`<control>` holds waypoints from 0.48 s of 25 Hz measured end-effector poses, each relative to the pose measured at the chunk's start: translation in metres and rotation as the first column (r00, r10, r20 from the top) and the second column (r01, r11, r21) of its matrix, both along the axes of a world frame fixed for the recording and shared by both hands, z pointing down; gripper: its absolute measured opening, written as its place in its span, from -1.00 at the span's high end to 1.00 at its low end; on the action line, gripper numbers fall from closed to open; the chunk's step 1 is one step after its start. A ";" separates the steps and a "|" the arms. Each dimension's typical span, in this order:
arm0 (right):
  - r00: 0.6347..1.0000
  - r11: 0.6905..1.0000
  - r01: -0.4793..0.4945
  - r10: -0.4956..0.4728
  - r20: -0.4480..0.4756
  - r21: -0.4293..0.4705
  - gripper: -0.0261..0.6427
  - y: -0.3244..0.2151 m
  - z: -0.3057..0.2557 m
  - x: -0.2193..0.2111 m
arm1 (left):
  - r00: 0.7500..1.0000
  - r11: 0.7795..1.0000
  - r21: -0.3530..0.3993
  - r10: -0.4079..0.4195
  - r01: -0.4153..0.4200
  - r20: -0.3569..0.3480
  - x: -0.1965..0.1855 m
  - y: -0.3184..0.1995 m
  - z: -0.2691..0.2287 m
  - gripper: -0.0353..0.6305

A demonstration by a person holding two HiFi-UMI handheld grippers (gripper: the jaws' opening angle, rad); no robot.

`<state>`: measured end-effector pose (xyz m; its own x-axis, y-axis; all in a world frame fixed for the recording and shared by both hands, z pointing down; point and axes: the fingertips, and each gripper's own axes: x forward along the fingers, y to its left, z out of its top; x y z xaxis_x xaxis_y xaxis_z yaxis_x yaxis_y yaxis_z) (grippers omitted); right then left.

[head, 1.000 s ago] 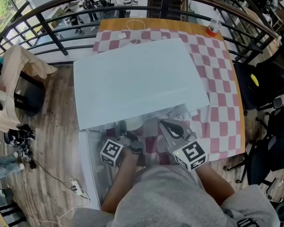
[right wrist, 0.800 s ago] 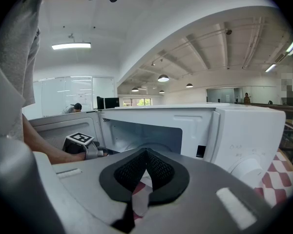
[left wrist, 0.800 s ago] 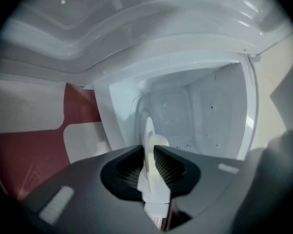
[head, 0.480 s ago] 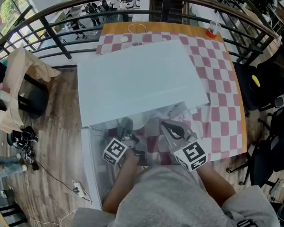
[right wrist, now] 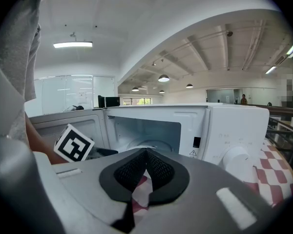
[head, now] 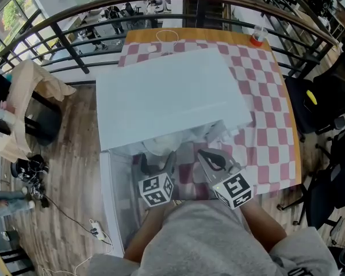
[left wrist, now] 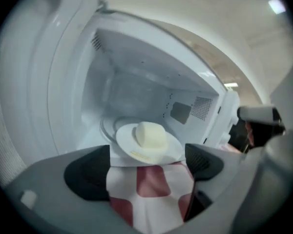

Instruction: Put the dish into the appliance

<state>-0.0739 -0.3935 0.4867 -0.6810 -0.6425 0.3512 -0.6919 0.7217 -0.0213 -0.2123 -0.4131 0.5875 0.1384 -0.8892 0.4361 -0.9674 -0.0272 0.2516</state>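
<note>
A white microwave (head: 167, 99) stands on the checked tablecloth (head: 264, 114) with its door (head: 116, 194) swung open to the left. In the left gripper view a white plate with a pale lump of food (left wrist: 147, 143) rests on the floor of the cavity, near its front edge. My left gripper (left wrist: 146, 173) is just in front of the plate; its jaws are opening, stand wide apart and do not touch it. My right gripper (right wrist: 145, 167) is shut with nothing in it and hangs in front of the opening, right of the left gripper (head: 156, 165).
The microwave's control panel with its knob (right wrist: 234, 157) is to the right of the cavity. A bottle with an orange cap (head: 257, 34) stands at the table's far right corner. A black railing (head: 75, 4) runs behind the table. A draped chair (head: 29, 96) stands at the left.
My left gripper's jaws have opened, letting go of the plate. That gripper has shifted to the right and a little back from the cavity. The right gripper has stayed put.
</note>
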 end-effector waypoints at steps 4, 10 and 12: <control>1.000 1.000 -0.014 0.014 0.006 0.000 0.93 0.002 0.002 0.003 | 0.991 1.000 -0.023 0.010 -0.007 0.136 0.015 0.005 0.003 -0.53; 0.999 0.999 -0.035 0.035 0.019 0.006 0.93 0.005 -0.001 0.008 | 0.978 0.996 -0.067 -0.038 0.053 0.207 0.023 -0.004 0.016 -0.53; 0.999 0.999 -0.045 0.045 0.013 0.006 0.93 0.005 0.001 0.013 | 0.976 0.996 -0.067 -0.046 0.061 0.211 0.024 -0.007 0.017 -0.53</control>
